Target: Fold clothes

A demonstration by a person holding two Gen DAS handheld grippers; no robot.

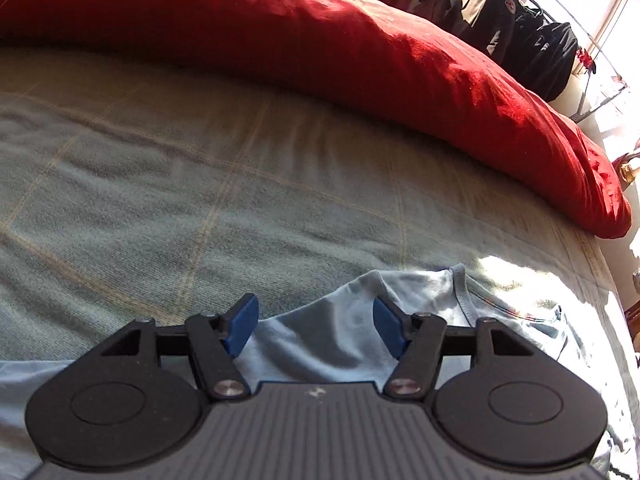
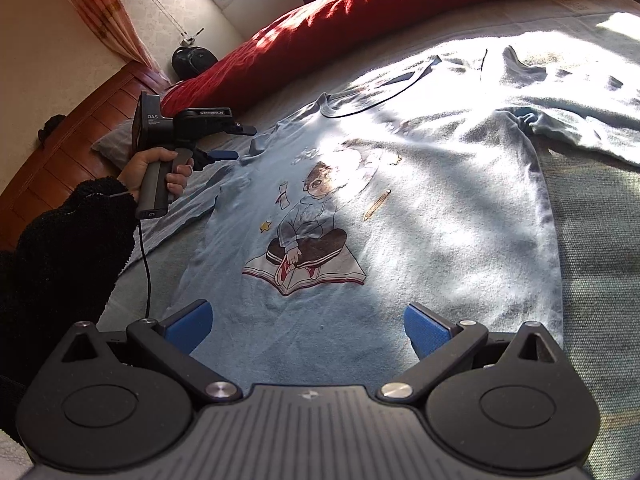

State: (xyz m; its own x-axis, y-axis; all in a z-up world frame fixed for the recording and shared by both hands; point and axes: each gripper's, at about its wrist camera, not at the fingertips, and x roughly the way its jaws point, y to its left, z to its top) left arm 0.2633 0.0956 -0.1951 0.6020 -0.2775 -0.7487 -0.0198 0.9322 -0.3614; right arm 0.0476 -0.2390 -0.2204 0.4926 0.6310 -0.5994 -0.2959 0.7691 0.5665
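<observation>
Lying flat at frame centre, the light-blue T-shirt is spread on the bed cover. Both the left gripper and right gripper are held open, empty. The shoulder fabric could be bunched if pinched too shallowly.

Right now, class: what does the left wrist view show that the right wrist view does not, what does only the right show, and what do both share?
Only the left wrist view: dark jackets hanging on a rack by the window, and the open left claw seen from behind.

Only the right wrist view: the bear-on-a-book print, the person's hand gripping the left claw's handle, a black fleecy sleeve, the wooden bed frame, and the open right claw.

Both: the light blue T-shirt, the red pillow and the grey-green checked bedspread.
</observation>
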